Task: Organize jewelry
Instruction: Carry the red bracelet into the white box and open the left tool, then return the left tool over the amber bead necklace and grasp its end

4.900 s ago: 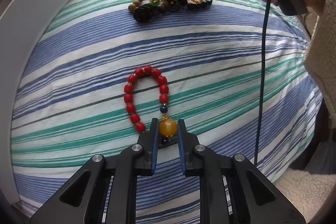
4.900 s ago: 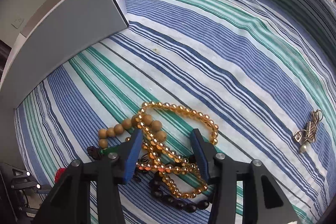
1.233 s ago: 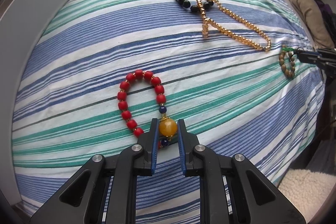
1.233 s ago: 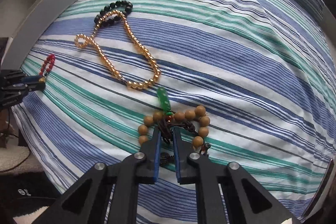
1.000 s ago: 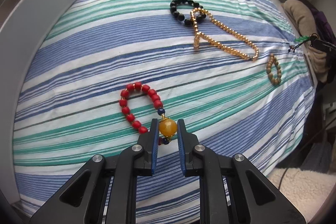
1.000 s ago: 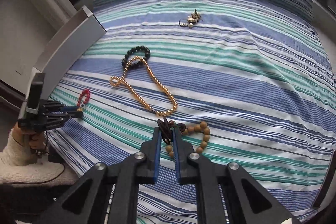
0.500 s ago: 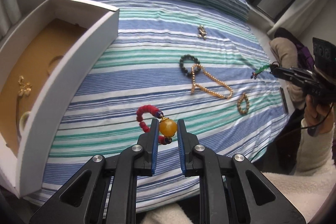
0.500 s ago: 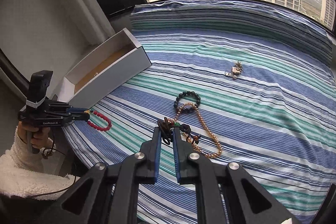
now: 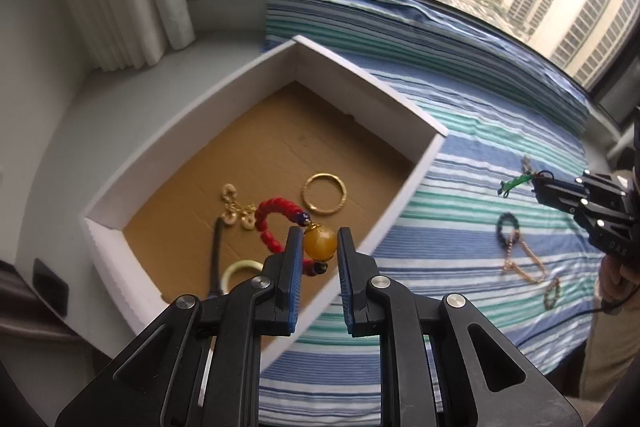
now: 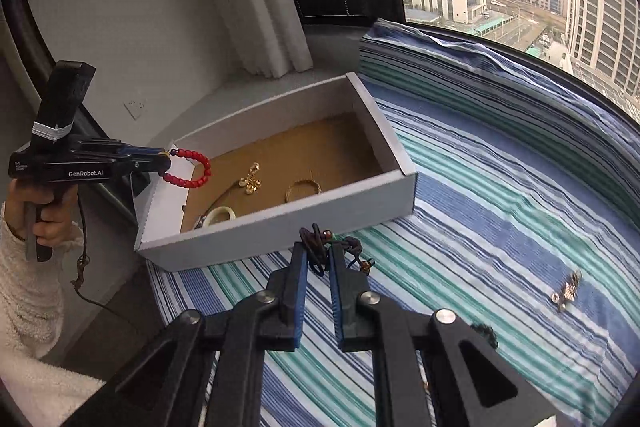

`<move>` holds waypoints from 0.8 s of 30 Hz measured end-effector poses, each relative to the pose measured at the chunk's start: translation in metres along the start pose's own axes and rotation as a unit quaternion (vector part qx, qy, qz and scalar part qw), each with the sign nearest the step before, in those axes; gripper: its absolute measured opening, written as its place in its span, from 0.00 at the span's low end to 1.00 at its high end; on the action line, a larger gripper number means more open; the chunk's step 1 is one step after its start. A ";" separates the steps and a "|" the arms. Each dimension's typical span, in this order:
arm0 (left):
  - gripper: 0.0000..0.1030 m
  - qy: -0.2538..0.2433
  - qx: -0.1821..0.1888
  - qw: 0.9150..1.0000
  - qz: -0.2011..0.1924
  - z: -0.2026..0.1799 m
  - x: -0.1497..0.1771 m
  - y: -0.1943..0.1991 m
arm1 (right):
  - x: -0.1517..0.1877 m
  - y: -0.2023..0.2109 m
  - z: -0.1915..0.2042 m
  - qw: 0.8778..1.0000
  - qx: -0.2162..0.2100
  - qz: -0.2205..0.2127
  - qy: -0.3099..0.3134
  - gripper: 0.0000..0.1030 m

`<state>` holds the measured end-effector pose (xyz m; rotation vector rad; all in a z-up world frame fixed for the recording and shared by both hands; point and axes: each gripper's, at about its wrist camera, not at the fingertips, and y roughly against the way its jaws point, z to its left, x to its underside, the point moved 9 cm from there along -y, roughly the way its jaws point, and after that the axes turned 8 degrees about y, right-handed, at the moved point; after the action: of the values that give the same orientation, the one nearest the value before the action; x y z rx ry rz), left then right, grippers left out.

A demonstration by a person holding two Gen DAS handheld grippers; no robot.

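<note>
Left wrist view: the left gripper (image 9: 319, 247) is clamped on the amber bead of the red bead bracelet (image 9: 276, 217), which dangles above the open white box (image 9: 372, 83), over its near corner. Inside on the brown floor lie a gold bangle (image 9: 324, 193) at 12 o'clock from the bead, a gold charm chain (image 9: 236, 211) at 10 o'clock and a pale ring (image 9: 240, 269) at 8. Out at 3 o'clock the right gripper (image 9: 538, 183) carries a green-tipped cord above the striped cloth (image 9: 460, 163); a black bracelet (image 9: 508, 227) and a gold bead necklace (image 9: 524, 263) lie below it. Right wrist view: the right gripper (image 10: 318, 259) is pinched narrow on the dark cord of the wooden bead bracelet (image 10: 320, 247), beads hidden, just short of the box's (image 10: 288, 227) near wall. At 10 o'clock the left gripper (image 10: 162, 163) holds the red loop (image 10: 192, 169) over the box's left end. A small metal trinket (image 10: 566, 291) sits at 3 o'clock on the cloth (image 10: 500, 207).
</note>
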<state>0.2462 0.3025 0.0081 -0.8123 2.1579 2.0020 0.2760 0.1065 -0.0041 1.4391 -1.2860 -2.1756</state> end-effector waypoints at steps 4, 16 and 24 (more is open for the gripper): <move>0.15 0.025 -0.013 0.999 0.021 0.032 -0.013 -0.028 | -0.042 -0.057 0.003 1.000 0.005 0.019 0.008 0.11; 0.16 0.031 -0.032 0.995 0.088 0.059 0.002 -0.120 | -0.069 -0.187 -0.041 0.991 0.073 0.111 0.003 0.12; 0.66 0.035 -0.045 0.997 0.043 0.051 -0.001 -0.110 | -0.065 -0.160 -0.052 0.996 0.065 0.056 -0.041 0.41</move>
<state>0.2799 0.3516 -0.0975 -0.8278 2.1888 2.1586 0.3930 0.2116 -0.0928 1.3007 -1.5223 -2.1328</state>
